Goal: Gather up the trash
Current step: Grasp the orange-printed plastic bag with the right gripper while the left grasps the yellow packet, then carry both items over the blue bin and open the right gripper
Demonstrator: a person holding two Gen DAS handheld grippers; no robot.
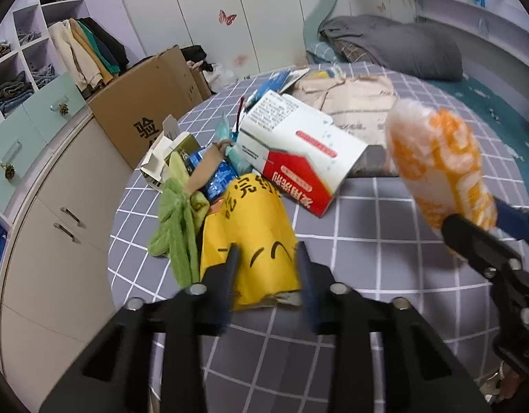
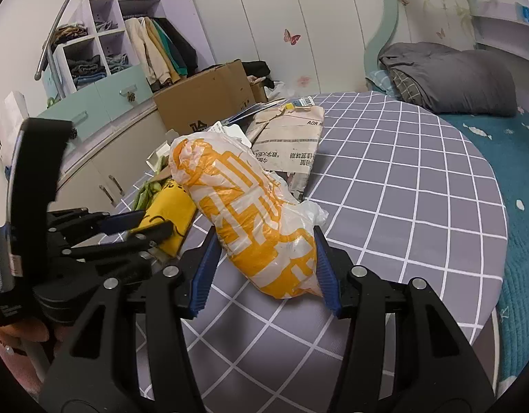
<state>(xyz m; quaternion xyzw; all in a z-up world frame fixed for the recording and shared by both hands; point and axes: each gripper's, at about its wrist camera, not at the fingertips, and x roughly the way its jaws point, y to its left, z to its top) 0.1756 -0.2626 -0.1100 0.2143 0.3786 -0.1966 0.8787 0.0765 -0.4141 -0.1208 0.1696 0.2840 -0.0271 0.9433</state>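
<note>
The bed (image 2: 419,186), covered by a grey grid-pattern sheet, fills the centre and right of both views and carries the trash pile at its left edge, near an open cardboard box (image 2: 209,96) standing between bed and cabinets. Largest in the pile is a flattened paper parcel bag (image 2: 292,137) at centre top of the right wrist view; in front of it lies a red-and-white carton (image 1: 298,151), then a yellow bag (image 1: 250,234) with a drawn face, green cloth-like scrap (image 1: 178,213) on its left, and small blue wrappers (image 1: 219,175). The right claw (image 2: 264,265) grips the orange-and-white plastic bag (image 2: 250,220), both blue pads pressed against its lower end; in the left wrist view the bag appears raised at the right of frame. Keep that squeeze steady, since thin film probably slips or tears under jerks. The left claw (image 1: 267,268) stands open with the near end of the yellow bag between its fingers, contact not confirmed. Advance it slightly before closing, so the pads take a thick fold rather than the ragged lower edge. Lift straight, avoiding the green scrap and carton.
</note>
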